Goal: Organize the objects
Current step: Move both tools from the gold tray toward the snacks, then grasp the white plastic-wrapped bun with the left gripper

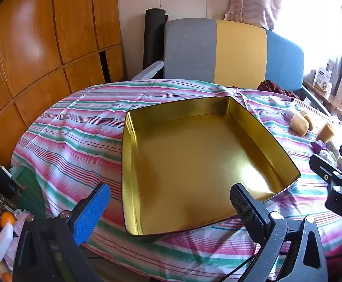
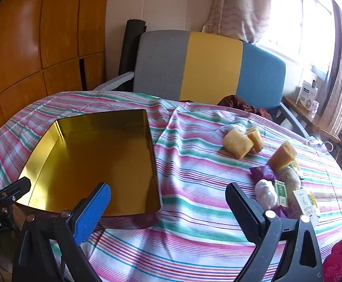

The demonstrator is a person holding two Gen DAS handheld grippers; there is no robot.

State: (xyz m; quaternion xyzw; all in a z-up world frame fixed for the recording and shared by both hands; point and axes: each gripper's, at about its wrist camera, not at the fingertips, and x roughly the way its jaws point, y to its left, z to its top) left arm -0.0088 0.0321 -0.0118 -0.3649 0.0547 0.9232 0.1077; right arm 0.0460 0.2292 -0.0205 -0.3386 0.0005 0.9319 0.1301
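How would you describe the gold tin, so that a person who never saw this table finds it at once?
Look at the table covered by the striped cloth, in front of the grey, yellow and blue chair. On the cloth's left part lies the gold tin, open and with nothing inside. It is the only large, shiny metal thing; the wrapped snacks to its right are small and soft.

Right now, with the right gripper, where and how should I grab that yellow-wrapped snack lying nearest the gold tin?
Probably grip the yellow-wrapped snack across its short sides, coming down from above. It lies flat on the striped cloth, so nothing gets under it. A second wrapped piece touches its far right side; its near and left sides look free. The right gripper is open.
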